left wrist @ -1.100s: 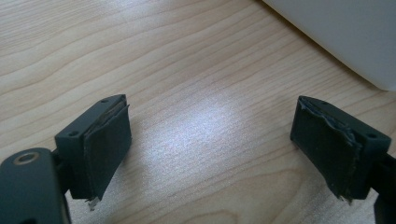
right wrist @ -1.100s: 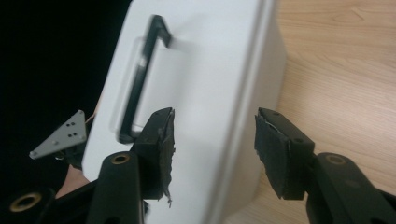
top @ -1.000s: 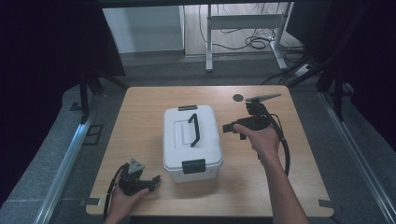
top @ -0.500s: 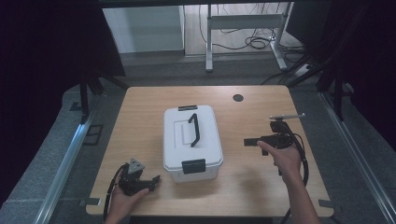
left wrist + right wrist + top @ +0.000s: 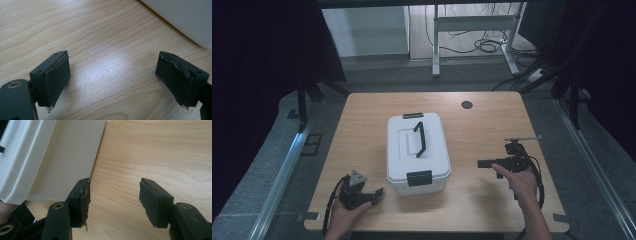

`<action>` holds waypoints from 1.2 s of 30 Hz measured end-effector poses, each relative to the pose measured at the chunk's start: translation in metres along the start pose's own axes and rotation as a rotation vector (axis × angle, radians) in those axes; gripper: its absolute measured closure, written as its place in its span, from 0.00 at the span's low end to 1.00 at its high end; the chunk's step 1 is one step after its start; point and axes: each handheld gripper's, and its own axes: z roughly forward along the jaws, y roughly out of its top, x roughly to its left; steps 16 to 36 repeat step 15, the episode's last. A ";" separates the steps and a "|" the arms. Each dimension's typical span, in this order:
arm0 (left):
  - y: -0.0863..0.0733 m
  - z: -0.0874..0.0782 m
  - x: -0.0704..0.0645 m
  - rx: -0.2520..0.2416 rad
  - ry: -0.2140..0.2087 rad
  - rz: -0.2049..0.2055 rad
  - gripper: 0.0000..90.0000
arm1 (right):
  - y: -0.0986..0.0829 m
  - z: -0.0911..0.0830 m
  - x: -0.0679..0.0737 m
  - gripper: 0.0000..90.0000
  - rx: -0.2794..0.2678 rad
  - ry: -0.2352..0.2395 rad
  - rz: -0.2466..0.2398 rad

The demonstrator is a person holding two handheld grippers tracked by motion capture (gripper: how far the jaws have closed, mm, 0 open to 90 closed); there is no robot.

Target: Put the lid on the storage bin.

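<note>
Both grippers are black, and each is held by a bare hand and forearm with no sleeve showing. The left gripper point(image 5: 373, 192) carries a grey three-cornered plate point(image 5: 357, 177) at its 12 o'clock side, a black cable point(image 5: 330, 202) looping off toward 9 o'clock, and jaws faced with dark, frayed pads point(image 5: 58, 77) on blocks marked by small screw holes and a brass-ringed hole. The right gripper point(image 5: 484, 163) has a thin grey rod point(image 5: 523, 138) at 12 o'clock, a black cable point(image 5: 539, 182) curling at 4 o'clock, and similar worn pads point(image 5: 149, 202) with brass-ringed holes.
</note>
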 end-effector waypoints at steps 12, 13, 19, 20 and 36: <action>0.000 0.000 0.000 0.000 0.000 0.000 0.14 | -0.004 0.008 -0.002 0.47 0.017 -0.008 0.005; 0.000 0.000 0.000 0.000 0.000 0.000 0.14 | -0.004 0.008 -0.002 0.47 0.018 -0.009 0.004; 0.000 0.000 0.000 0.000 0.000 0.000 0.14 | -0.004 0.008 -0.003 0.47 0.020 -0.006 0.007; 0.000 0.000 0.000 0.000 0.000 0.000 0.14 | -0.004 0.008 -0.003 0.47 0.020 -0.006 0.007; 0.000 0.000 0.000 0.000 0.000 0.000 0.14 | -0.004 0.008 -0.003 0.47 0.020 -0.006 0.007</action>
